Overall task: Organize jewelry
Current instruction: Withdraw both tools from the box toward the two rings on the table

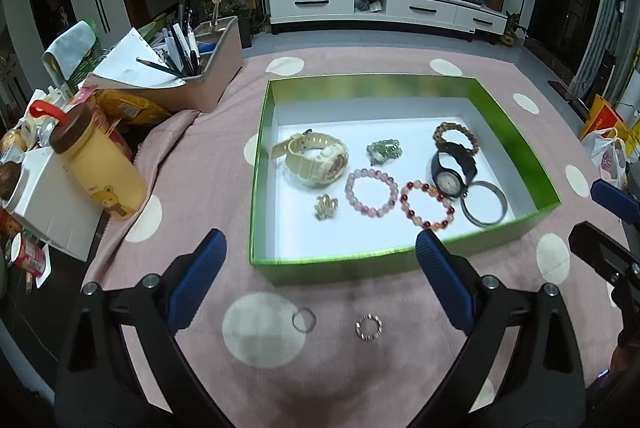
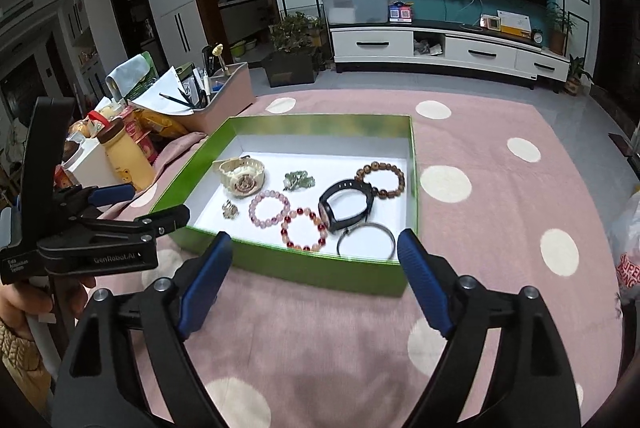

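The left gripper (image 1: 320,252) has its blue fingers (image 1: 198,280) spread wide with nothing between the pads. On the pink dotted cloth of the worktop (image 1: 400,368), in the gap between them and nearer the camera than their tips, lie a thin ring (image 1: 304,320) and, just to its right, a beaded ring (image 1: 368,327), apart from each other.

Beyond the fingertips sits the green box (image 1: 332,266), open, holding a cream watch (image 1: 316,160), a gold brooch (image 1: 326,207), a green brooch (image 1: 383,150), a pink bead bracelet (image 1: 372,192), a red bead bracelet (image 1: 427,204), a black watch (image 1: 452,172), a brown bead bracelet (image 1: 456,138) and a metal bangle (image 1: 485,203).

The right gripper (image 2: 316,252) also has its fingers (image 2: 424,284) apart and empty, its tips at the near wall of the box.
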Demonstrator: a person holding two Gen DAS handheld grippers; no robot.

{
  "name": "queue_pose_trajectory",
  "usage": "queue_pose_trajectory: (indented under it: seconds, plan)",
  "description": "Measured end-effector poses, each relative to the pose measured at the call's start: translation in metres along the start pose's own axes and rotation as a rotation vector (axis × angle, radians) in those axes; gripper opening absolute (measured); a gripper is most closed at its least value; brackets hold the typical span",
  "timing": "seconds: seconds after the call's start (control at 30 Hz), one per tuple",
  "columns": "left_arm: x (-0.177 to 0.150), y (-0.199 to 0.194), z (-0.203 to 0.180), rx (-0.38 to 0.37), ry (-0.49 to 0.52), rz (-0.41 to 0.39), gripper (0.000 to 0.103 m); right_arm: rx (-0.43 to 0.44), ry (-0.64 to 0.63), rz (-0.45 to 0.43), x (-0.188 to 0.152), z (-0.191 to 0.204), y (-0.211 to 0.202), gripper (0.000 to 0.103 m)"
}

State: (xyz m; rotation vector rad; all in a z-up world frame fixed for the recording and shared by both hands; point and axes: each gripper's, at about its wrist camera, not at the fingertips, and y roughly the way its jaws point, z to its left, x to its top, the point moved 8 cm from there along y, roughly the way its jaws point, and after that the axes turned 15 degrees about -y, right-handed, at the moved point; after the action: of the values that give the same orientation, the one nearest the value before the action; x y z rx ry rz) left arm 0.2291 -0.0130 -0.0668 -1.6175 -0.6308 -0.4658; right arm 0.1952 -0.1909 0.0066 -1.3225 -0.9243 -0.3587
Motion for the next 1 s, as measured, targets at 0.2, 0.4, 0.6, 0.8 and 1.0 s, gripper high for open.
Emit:
queue_pose_trajectory:
  seconds: [0.2,0.4,0.6,0.8,1.0]
  plan:
    - [-0.018,-0.015,0.002,0.022,0.012,0.001,0.097,-0.011,0.011,0.014,-0.018,0.006,-0.018,0.084]
    - [-0.041,-0.029,0.012,0.012,-0.014,0.011,0.098,-0.021,0.038,0.035,-0.042,0.014,-0.030,0.084]
    - [-0.068,-0.038,0.034,0.001,-0.091,0.039,0.098,0.002,0.078,0.040,-0.065,0.026,-0.036,0.084]
    - [-0.095,-0.038,0.058,0.026,-0.153,0.085,0.098,0.016,0.091,0.057,-0.082,0.031,-0.037,0.085]
    - [-0.115,-0.037,0.067,0.049,-0.158,0.113,0.098,0.022,0.094,0.067,-0.093,0.034,-0.040,0.084]
